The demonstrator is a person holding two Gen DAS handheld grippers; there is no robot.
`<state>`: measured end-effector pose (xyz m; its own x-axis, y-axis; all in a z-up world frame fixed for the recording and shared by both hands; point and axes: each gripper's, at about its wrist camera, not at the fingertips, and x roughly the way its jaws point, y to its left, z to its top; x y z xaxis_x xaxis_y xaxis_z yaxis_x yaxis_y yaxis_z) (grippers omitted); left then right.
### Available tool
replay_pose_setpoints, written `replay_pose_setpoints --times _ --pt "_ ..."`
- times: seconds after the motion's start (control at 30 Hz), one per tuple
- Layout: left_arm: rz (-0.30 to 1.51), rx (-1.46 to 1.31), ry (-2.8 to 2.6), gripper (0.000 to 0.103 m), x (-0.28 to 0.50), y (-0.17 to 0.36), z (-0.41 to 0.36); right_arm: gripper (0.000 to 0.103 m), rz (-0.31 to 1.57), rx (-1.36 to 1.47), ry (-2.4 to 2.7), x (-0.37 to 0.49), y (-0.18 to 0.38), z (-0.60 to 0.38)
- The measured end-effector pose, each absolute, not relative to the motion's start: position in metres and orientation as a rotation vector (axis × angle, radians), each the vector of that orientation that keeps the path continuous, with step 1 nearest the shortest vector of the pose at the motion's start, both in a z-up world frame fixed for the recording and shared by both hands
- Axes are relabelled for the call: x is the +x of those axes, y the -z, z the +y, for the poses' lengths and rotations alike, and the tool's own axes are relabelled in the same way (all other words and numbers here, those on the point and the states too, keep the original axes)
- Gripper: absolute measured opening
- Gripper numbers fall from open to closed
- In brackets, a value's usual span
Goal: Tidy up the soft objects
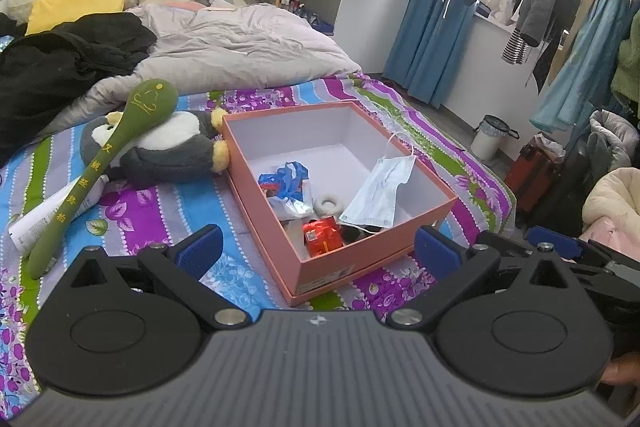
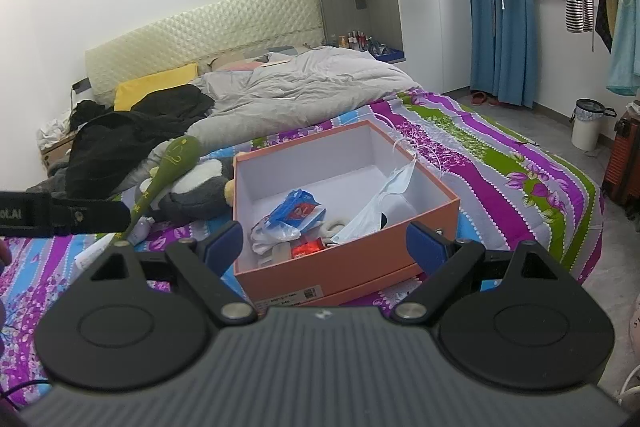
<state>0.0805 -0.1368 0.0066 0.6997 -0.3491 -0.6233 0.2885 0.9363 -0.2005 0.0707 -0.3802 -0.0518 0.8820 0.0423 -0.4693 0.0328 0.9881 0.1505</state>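
White tube [image 1: 48, 217] with small unreadable print lies far left on the striped floral bedsheet [image 1: 168, 211]. Across it, green padded mallet [image 1: 92, 171] with yellow embroidered characters down the handle, head resting on a grey-white plush penguin [image 1: 172, 143]. Right of it the orange cardboard box [image 1: 276, 227], lid off, white inside, barcode label illegible: blue crinkly packet [image 1: 286, 181], red foil packet [image 1: 322, 235], pleated face mask [image 1: 380, 195] draped over the right wall. Left gripper [image 1: 318, 247] wide, empty. Right gripper [image 2: 324, 241] wide, empty.
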Motion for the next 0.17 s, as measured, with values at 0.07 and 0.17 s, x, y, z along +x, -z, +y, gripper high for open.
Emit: replay_pose_setpoints --times 0.07,0.17 --pt "0.715 -0.088 0.351 0.103 0.0811 -0.0053 -0.1370 0.090 0.492 0.159 -0.007 0.0707 0.0515 -0.3805" --pt "0.717 -0.088 0.353 0.103 0.0807 -0.0042 -0.1369 0.090 0.493 0.158 -0.009 0.0711 0.0510 -0.3800"
